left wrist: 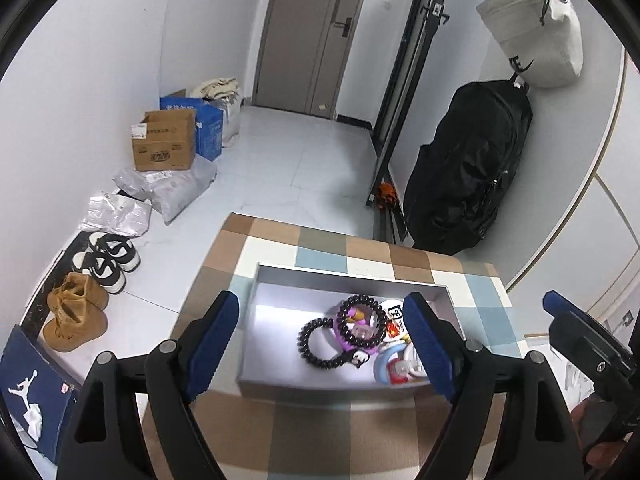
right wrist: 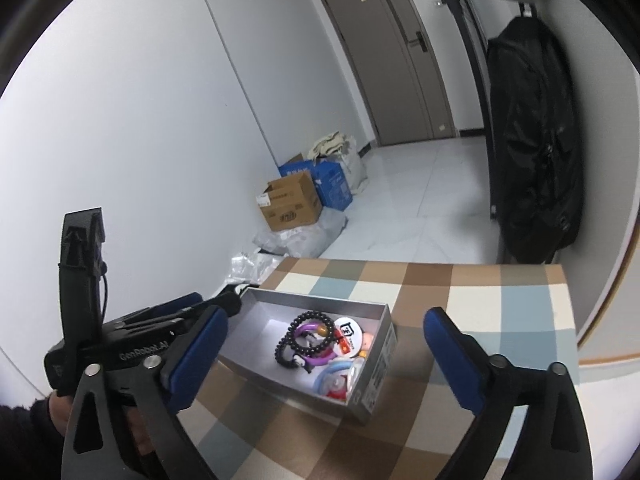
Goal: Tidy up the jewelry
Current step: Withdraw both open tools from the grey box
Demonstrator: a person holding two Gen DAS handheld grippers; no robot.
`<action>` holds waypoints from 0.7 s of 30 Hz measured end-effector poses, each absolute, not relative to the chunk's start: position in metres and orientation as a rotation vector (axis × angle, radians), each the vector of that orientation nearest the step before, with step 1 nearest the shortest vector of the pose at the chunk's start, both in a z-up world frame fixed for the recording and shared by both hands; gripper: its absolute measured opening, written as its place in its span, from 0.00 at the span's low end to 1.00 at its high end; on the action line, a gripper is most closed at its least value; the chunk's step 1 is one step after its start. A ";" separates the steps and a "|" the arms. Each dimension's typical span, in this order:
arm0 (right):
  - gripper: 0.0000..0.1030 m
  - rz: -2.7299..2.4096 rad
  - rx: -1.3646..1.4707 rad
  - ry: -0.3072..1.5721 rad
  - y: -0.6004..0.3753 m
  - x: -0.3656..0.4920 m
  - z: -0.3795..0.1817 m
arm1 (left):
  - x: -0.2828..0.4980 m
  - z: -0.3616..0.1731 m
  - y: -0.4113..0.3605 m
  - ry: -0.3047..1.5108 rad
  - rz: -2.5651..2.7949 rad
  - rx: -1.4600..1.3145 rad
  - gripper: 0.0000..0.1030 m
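A shallow grey box (left wrist: pixel 348 276) (right wrist: pixel 376 372) sits on the checked tablecloth (left wrist: pixel 320 244) (right wrist: pixel 500 300). Inside lie a black coil hair tie (left wrist: pixel 316 344), a black bead bracelet (left wrist: pixel 358 322) (right wrist: pixel 304 338) over a purple ring (right wrist: pixel 320 356), round badges (left wrist: pixel 394 314) (right wrist: pixel 348 330) and a pale blue ring (left wrist: pixel 386 362) (right wrist: pixel 332 372). My left gripper (left wrist: pixel 326 338) hangs open above the box with nothing between its blue pads (left wrist: pixel 212 344). My right gripper (right wrist: pixel 324 356) is open wide and empty, above the box's near right side. The left gripper's body (right wrist: pixel 132 340) shows at the left of the right wrist view.
The table (left wrist: pixel 240 236) ends close behind the box, with a tiled floor (left wrist: pixel 288 168) beyond. Shoes (left wrist: pixel 112 256), cardboard boxes (left wrist: pixel 164 142) (right wrist: pixel 292 200) and plastic bags line the left wall. A black bag (left wrist: pixel 468 168) (right wrist: pixel 536 140) hangs at the right by a door.
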State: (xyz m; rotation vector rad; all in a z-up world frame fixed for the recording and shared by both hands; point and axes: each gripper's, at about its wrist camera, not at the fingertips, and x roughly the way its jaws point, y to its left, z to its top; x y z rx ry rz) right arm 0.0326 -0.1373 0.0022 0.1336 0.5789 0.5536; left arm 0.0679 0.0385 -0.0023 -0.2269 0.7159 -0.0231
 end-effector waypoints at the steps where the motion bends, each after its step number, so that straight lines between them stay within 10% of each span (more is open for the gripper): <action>1: 1.00 0.550 0.128 0.570 -0.139 0.028 0.003 | 0.064 -0.002 0.039 0.711 -0.016 -0.223 0.83; 21: 1.00 0.505 0.100 0.532 -0.149 -0.045 -0.004 | 0.001 0.000 0.024 0.610 0.005 -0.142 0.89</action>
